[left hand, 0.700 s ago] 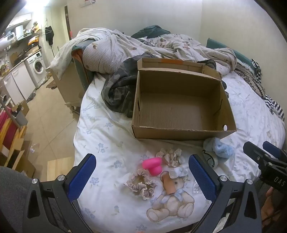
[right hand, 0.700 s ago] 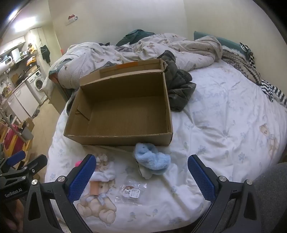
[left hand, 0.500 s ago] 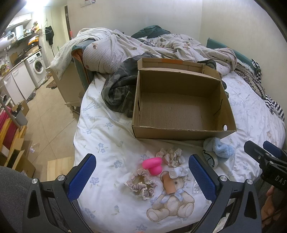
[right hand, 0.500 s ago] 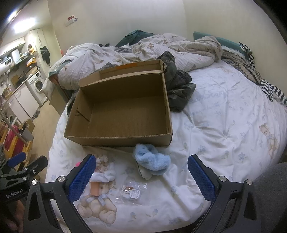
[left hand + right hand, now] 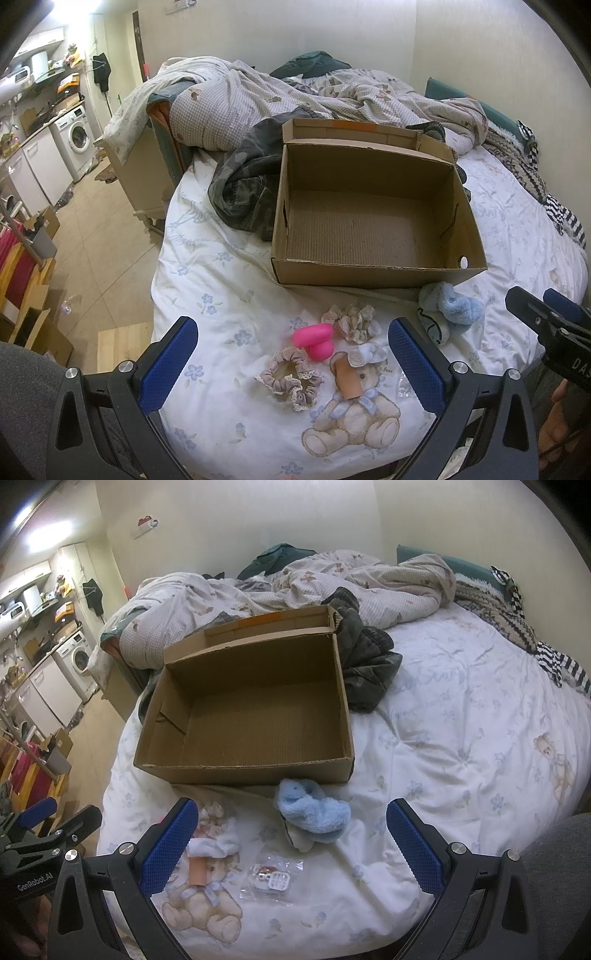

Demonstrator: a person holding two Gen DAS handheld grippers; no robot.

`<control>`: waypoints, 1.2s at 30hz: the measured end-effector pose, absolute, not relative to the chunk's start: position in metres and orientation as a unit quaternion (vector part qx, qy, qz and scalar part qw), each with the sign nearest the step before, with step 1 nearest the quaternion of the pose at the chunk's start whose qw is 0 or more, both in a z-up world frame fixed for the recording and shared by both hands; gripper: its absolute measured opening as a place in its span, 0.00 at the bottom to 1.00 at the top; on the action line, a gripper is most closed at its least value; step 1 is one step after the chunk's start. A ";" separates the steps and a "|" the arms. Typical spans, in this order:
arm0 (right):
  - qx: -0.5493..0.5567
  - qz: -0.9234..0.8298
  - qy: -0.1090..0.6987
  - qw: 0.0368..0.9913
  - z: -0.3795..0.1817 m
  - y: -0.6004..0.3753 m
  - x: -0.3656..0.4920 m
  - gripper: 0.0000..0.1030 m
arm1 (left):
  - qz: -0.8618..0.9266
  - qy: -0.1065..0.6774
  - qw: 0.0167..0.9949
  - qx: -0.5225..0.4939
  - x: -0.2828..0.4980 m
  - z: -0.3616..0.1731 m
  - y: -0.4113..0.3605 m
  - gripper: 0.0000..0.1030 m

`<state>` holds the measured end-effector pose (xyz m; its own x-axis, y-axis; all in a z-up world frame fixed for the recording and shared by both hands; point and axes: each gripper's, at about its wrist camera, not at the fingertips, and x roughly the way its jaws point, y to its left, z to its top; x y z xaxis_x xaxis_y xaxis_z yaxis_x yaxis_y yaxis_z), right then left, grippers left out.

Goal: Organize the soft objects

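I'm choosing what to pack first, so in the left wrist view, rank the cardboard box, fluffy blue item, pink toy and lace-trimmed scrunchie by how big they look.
1. cardboard box
2. fluffy blue item
3. lace-trimmed scrunchie, nearer the camera, so unsure against the blue item
4. pink toy

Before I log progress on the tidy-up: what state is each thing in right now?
Brown cardboard box: open, empty.
Fluffy light-blue sock: on the bed, outside the box.
Beige lace-trimmed scrunchie: on the bed, untouched.
Pink plastic item: on the bed.
Left gripper: open, empty.
Right gripper: open, empty.
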<state>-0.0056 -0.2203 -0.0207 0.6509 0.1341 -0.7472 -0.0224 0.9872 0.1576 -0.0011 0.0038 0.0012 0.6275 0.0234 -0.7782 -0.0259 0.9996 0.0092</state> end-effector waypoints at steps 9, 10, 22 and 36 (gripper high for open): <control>0.064 0.043 0.421 0.904 -0.020 -0.218 -0.006 1.00 | 0.013 0.432 0.902 0.000 -0.003 -0.002 0.004 1.00; 0.063 0.043 0.422 0.903 -0.021 -0.218 -0.007 1.00 | 0.012 0.431 0.902 -0.001 -0.004 -0.002 0.004 1.00; 0.085 0.059 0.442 0.891 -0.013 -0.220 -0.003 1.00 | 0.005 0.434 0.901 -0.021 0.002 0.016 0.004 1.00; 0.119 0.114 0.520 0.838 -0.024 -0.223 0.064 1.00 | 0.046 0.598 0.799 -0.047 0.074 -0.034 0.052 0.98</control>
